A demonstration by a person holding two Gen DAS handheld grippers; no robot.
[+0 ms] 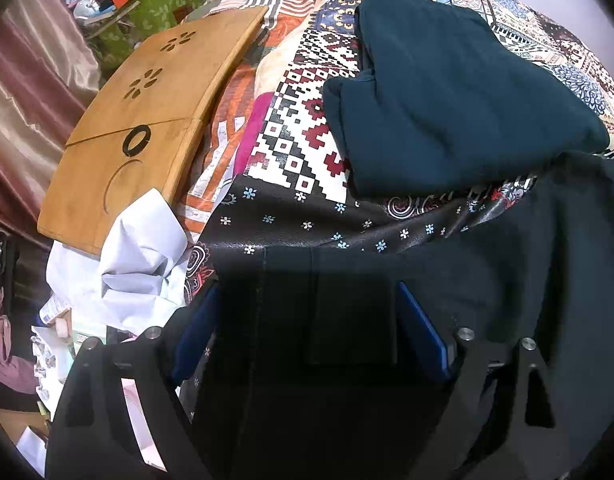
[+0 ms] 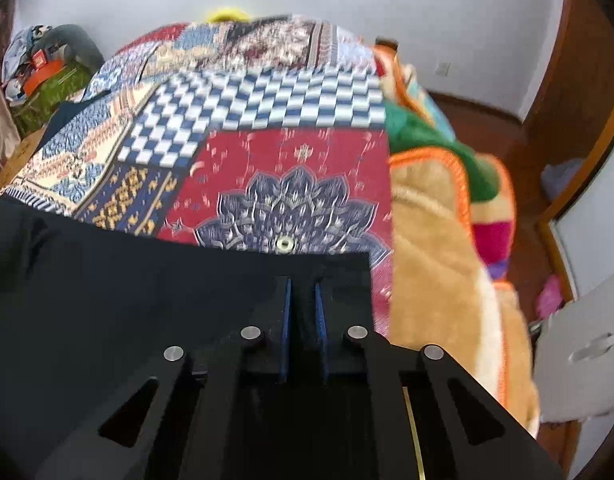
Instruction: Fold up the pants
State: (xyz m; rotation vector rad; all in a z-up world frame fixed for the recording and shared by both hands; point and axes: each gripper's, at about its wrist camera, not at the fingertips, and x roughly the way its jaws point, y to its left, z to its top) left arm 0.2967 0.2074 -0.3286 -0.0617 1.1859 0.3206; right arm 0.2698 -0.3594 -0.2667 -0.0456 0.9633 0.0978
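I see matt black cloth pants (image 1: 507, 280), a glossy patterned bedcover (image 1: 307, 152), a smooth tan wooden lap board (image 1: 147, 120) far left, and a fuzzy tan fleece blanket (image 2: 439, 240) right.

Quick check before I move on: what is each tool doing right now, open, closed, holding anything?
Left tool: open wide, the black pants lying between its fingers, not clamped.
Right tool: closed on the black pants' edge.

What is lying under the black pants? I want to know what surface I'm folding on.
The black pants lie on a patterned patchwork bedspread, which shows beyond their edge. What the spread looks like directly beneath the pants is covered. A folded teal garment lies farther back.
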